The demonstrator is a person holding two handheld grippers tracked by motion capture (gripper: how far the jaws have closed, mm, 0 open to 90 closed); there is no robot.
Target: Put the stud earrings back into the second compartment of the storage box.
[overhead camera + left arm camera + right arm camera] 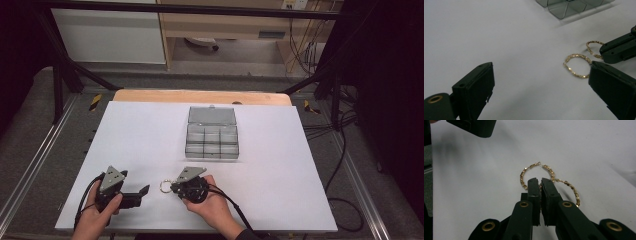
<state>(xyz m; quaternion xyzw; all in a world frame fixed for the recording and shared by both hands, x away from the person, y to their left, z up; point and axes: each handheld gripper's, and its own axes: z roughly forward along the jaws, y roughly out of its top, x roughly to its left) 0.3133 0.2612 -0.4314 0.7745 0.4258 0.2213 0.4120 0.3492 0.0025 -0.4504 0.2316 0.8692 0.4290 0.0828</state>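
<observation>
Two gold beaded hoop earrings lie close together on the white tabletop. In the left gripper view one hoop lies flat, and the second hoop runs into the jaws of my right gripper. In the right gripper view my right gripper is shut, with a hoop's rim pinched between its pads; the hoops spread out to either side. My left gripper stands wide open just short of the nearer hoop, holding nothing. From above, the earrings sit between the left gripper and the right gripper.
A clear plastic compartment box stands open in the middle of the table, its lid tipped back, a good way beyond both grippers. Cables trail off the table's right side.
</observation>
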